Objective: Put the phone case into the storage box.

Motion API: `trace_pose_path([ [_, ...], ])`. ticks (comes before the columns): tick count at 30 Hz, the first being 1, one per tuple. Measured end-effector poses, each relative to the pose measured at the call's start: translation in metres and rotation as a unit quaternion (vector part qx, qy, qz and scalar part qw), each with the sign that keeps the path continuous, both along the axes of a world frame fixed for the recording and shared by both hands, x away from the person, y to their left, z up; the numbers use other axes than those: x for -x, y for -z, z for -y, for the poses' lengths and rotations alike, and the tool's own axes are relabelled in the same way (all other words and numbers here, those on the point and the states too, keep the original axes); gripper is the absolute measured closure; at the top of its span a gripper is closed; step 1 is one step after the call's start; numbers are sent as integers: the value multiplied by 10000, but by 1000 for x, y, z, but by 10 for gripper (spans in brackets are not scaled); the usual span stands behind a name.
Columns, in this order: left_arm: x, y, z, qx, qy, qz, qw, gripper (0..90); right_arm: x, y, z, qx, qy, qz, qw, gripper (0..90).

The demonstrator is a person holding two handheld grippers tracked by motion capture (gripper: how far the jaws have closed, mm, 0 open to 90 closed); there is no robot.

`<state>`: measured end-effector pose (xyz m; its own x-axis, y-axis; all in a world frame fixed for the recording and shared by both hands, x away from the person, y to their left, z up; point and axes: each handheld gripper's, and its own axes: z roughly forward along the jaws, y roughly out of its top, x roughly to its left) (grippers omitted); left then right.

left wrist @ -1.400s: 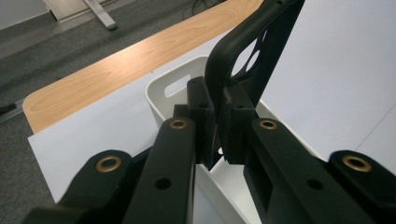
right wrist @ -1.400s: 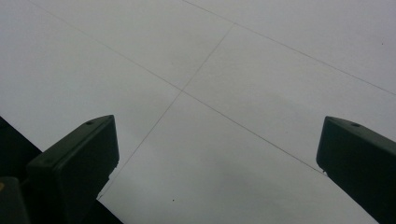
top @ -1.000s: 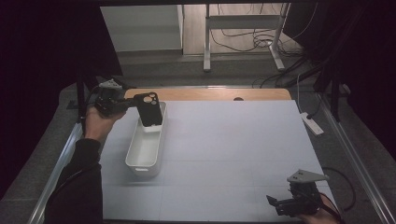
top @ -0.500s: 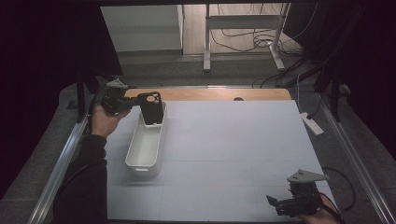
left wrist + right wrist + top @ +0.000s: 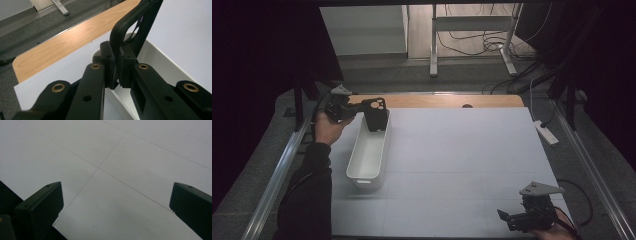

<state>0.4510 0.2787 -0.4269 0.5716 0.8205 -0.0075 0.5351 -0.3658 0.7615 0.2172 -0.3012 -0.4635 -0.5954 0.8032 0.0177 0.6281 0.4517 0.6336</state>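
A black phone case [image 5: 376,115] hangs upright over the far end of a long white bin [image 5: 367,155], its lower edge dipping inside the rim. My left gripper [image 5: 360,108] reaches in from the left and is shut on the case's edge. In the left gripper view the two pads [image 5: 108,62] pinch the thin case [image 5: 140,25] wall, with the bin [image 5: 160,62] below. My right gripper [image 5: 507,220] rests low at the table's near right corner. It stands open, its jaws [image 5: 116,195] wide apart over bare white tabletop with nothing between them.
The white table surface [image 5: 462,160] is edged by a wooden strip [image 5: 437,101] at the far side. A white power strip [image 5: 544,132] lies off the right edge. Metal rails [image 5: 277,175] run along both sides. Desk legs and cables stand beyond the table.
My left hand has shifted a little to the right and lower, carrying the phone case at the bin's far end. The right gripper has stayed where it was.
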Motion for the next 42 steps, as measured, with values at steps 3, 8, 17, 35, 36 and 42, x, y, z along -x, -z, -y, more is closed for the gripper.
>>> trace_pose_path([
  [3, -3, 2, 2, -34, -6, 20, 10000, 839, 0, 0, 0, -1, 1, 0, 10000, 0],
  [8, -7, 3, 3, -50, -13, 78, 10000, 839, 0, 0, 0, 3, -3, -2, 10000, 0],
  [17, -11, 6, 3, -108, -19, 256, 9996, 839, 0, 0, 0, 7, -13, -7, 10000, 0],
  [35, -18, 12, 0, -165, -105, 494, 9986, 806, 0, 1, 0, 10, -36, -25, 10000, 0],
  [36, -19, 13, 0, -171, -129, 501, 9985, 804, 0, 1, 0, 10, -37, -25, 10000, 0],
  [42, -20, 12, 3, -137, -232, 493, 9984, 772, 0, 0, 0, 7, -43, -10, 10000, 0],
])
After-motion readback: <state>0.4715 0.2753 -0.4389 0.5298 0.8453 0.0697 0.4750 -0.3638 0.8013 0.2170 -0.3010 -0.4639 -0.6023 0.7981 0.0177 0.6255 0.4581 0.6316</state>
